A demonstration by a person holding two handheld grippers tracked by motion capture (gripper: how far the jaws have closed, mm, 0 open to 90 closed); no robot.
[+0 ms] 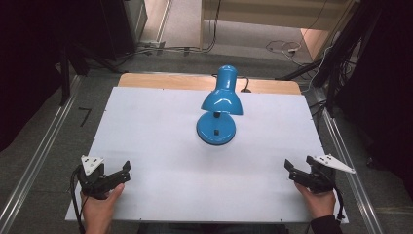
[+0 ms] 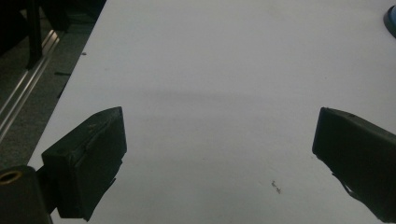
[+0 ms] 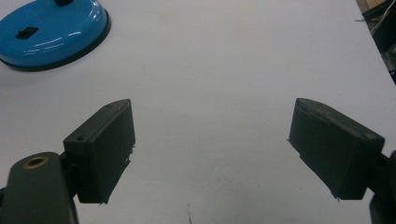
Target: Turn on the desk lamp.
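A blue desk lamp (image 1: 220, 105) stands upright near the middle of the white tabletop (image 1: 160, 146), its shade tilted toward me over a round blue base (image 3: 51, 32) with a black switch. My left gripper (image 1: 125, 171) rests low at the front left of the table, open, with bare white surface between its jaws. At the front right sits my right gripper (image 1: 290, 170), open as well and holding nothing; the lamp base lies ahead of it to its upper left. In the left gripper view my left gripper (image 2: 219, 140) faces bare table, with an edge of the lamp base (image 2: 391, 18) at top right.
The white board lies on a wooden table (image 1: 160, 80) whose far edge shows behind it. Metal rails (image 1: 34, 161) run along both sides on the grey floor. Cables (image 1: 282, 48) and dark equipment stands sit beyond the far end.
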